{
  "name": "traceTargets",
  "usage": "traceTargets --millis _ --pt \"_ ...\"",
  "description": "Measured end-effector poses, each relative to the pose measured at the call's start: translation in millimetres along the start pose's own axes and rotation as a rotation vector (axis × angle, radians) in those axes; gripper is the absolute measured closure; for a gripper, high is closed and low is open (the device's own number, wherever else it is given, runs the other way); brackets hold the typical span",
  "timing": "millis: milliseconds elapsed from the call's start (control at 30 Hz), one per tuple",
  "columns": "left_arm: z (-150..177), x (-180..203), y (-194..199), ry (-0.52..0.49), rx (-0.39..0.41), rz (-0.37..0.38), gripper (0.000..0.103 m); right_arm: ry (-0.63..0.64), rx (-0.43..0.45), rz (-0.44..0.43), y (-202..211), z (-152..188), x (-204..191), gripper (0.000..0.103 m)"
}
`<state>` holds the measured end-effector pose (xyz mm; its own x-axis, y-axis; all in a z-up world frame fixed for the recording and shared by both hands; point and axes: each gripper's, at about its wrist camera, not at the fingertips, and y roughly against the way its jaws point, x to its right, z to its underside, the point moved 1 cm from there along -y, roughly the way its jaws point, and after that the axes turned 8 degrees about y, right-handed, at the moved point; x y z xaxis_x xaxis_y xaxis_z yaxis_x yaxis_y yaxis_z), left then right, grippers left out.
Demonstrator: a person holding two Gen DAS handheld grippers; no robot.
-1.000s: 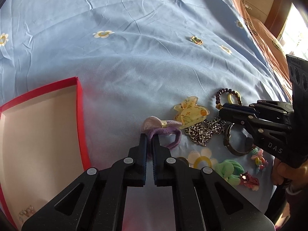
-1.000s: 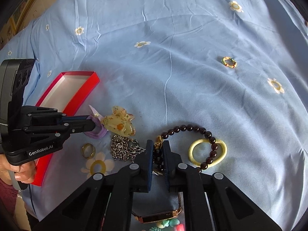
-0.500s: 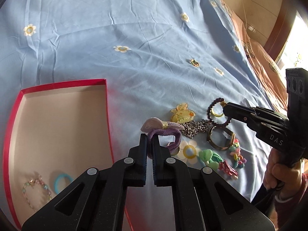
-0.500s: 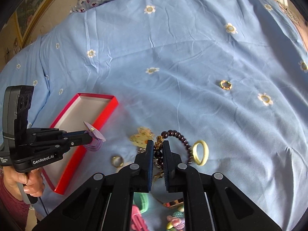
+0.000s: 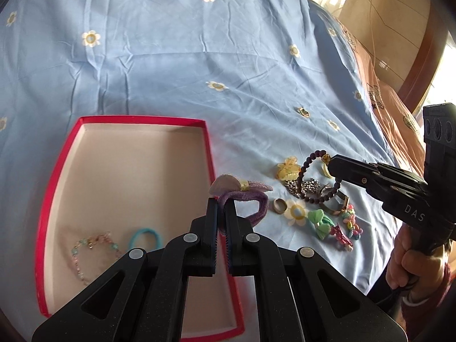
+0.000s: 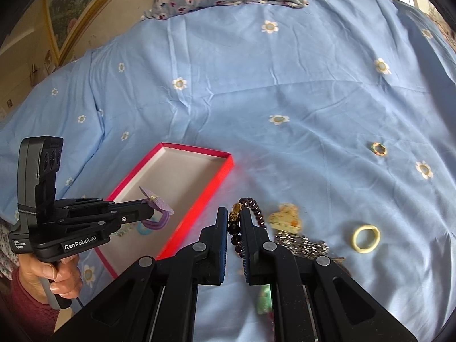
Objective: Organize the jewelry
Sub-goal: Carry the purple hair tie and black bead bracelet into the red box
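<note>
- The left gripper [image 5: 221,205] is clamped on a purple fabric hair tie with a bow [image 5: 242,192], holding it up over the right edge of the shallow red-rimmed cardboard box [image 5: 209,154].
- The right gripper [image 6: 235,219] pinches a dark beaded bracelet with a gold charm [image 6: 250,208], which dangles above the pile on the blue flowered bedsheet [image 5: 199,57].
- A pale yellow elastic ring [image 6: 365,238] lies on the sheet apart.
- A turquoise hair band [image 5: 145,238] sits inside the box.

The left gripper [image 5: 221,208] and right gripper [image 6: 234,222] tilt downward, jaws clamped; a hand [image 6: 52,275] grips each handle.
</note>
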<state>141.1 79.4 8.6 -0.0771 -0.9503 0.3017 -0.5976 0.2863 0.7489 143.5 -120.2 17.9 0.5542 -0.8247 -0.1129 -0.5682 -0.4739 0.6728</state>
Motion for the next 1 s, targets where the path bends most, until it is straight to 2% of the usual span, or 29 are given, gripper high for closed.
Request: traceTargets --millis 633,1000 --pt "4.0 -81.6 22.2 0.128 0.030 -0.088 0.100 0.061 -0.010 -0.122 -55.1 -24.3 -70.0 0.095" --pt "-11.5 -119.7 -5.4 0.157 -0.012 -0.145 0.099 0.079 -0.030 -0.140 -98.6 -36.3 -87.1 0.095"
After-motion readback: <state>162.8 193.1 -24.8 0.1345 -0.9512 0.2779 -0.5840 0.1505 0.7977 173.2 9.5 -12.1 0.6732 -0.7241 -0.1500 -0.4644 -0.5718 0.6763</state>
